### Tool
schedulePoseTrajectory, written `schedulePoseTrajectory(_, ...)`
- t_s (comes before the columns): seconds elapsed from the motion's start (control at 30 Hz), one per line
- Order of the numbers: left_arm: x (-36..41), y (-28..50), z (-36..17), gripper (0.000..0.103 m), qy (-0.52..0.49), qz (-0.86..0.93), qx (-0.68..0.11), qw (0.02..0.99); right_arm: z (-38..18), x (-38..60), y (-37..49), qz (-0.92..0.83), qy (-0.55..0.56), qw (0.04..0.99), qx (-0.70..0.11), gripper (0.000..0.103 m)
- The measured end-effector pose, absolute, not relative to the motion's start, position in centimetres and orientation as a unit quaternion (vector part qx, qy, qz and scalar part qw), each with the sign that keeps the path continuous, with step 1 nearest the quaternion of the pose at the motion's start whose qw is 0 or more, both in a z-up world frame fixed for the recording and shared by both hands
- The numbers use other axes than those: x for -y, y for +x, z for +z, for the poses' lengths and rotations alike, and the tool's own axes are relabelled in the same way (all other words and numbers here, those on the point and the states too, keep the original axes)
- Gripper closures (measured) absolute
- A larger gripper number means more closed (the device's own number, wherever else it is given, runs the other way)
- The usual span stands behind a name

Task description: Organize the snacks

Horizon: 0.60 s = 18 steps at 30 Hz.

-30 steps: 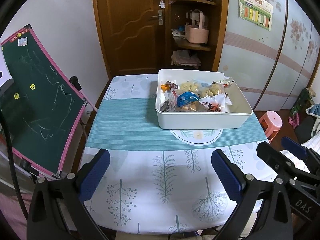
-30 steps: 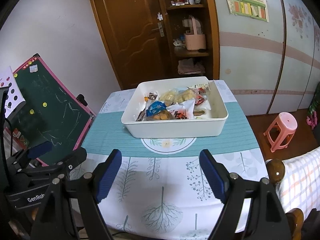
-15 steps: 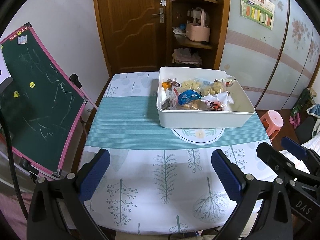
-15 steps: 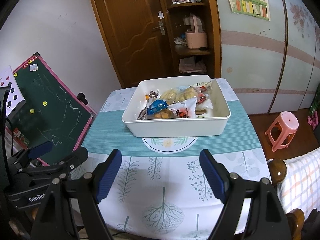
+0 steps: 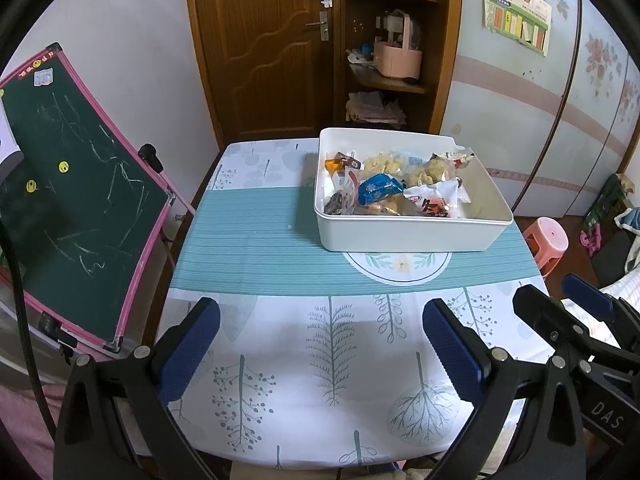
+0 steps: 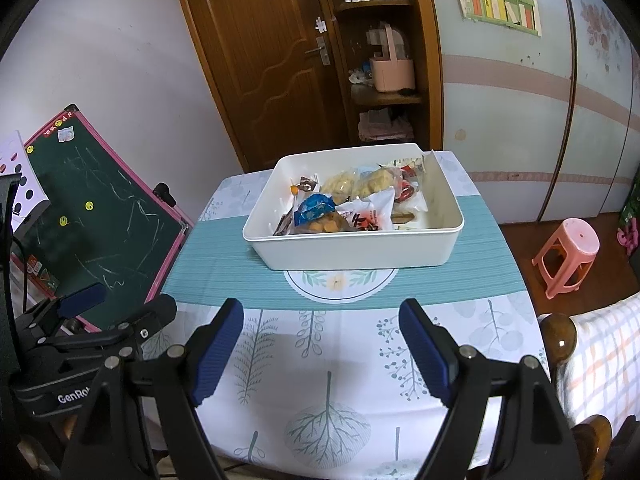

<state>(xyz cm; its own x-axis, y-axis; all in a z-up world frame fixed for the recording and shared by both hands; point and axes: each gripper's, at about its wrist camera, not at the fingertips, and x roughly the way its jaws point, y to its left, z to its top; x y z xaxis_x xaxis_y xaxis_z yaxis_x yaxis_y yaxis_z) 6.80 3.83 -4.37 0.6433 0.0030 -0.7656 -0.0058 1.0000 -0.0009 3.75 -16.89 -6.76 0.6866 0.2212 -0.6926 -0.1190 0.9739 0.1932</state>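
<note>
A white rectangular bin (image 5: pixel 408 236) (image 6: pixel 352 250) stands on the teal band of the table, right of centre. It holds several wrapped snacks, among them a blue packet (image 5: pixel 378 188) (image 6: pixel 316 208) and a white packet with red print (image 5: pixel 434 200) (image 6: pixel 368 214). My left gripper (image 5: pixel 320 338) is open and empty over the near table edge, well short of the bin. My right gripper (image 6: pixel 322 332) is open and empty, also near the front edge. The right gripper shows at the right of the left wrist view (image 5: pixel 576 320); the left one shows at the left of the right wrist view (image 6: pixel 92 320).
The table wears a white tree-print cloth (image 5: pixel 332 360) with a teal band. A green chalkboard with a pink frame (image 5: pixel 68 200) leans left of the table. A pink stool (image 6: pixel 568 256) stands on the floor at right. A wooden door and shelf unit (image 5: pixel 384 60) are behind.
Both views have crept slightly forward and tilted, so the bin sits a little lower and nearer. Both grippers stay open and empty.
</note>
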Motion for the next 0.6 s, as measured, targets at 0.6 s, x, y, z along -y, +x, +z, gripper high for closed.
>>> schedulePoseTrajectory(0.6,-4.01,6.63,-4.68,0.002,-0.002,0.002,-0.424,0.906,-7.51,16.81,3.73,0.095,0.070,0.913,-0.389,0.022)
